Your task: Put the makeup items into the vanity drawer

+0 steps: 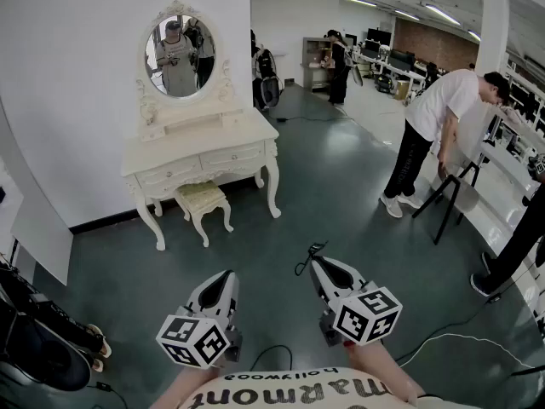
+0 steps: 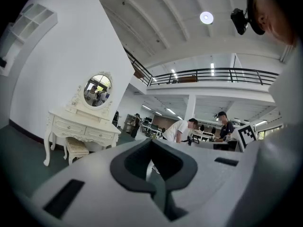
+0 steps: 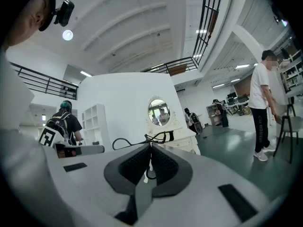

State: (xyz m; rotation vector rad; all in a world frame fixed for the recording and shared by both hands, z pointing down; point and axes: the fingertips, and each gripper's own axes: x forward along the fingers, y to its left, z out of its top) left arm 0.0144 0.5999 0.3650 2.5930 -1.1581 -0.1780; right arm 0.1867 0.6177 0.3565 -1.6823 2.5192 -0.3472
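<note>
The white vanity [image 1: 200,147] with its oval mirror [image 1: 179,55] stands against the far wall, its drawers [image 1: 232,156] shut; no makeup items show on its top from here. Both grippers hang over the green floor, well short of it. My left gripper [image 1: 228,275] is shut, nothing between its jaws [image 2: 151,144]. My right gripper [image 1: 313,261] is shut on a thin black looped item [image 3: 156,137], which sticks out past its tips [image 1: 306,258]. The vanity [image 2: 83,124] lies ahead-left in the left gripper view and the vanity [image 3: 182,138] straight ahead in the right gripper view.
A cushioned stool [image 1: 203,198] is tucked under the vanity. A person in a white shirt [image 1: 434,109] bends over a dark chair [image 1: 451,196] at right. Cables [image 1: 451,343] trail on the floor at lower right. Dark bags [image 1: 34,339] and a white panel [image 1: 38,237] sit at left.
</note>
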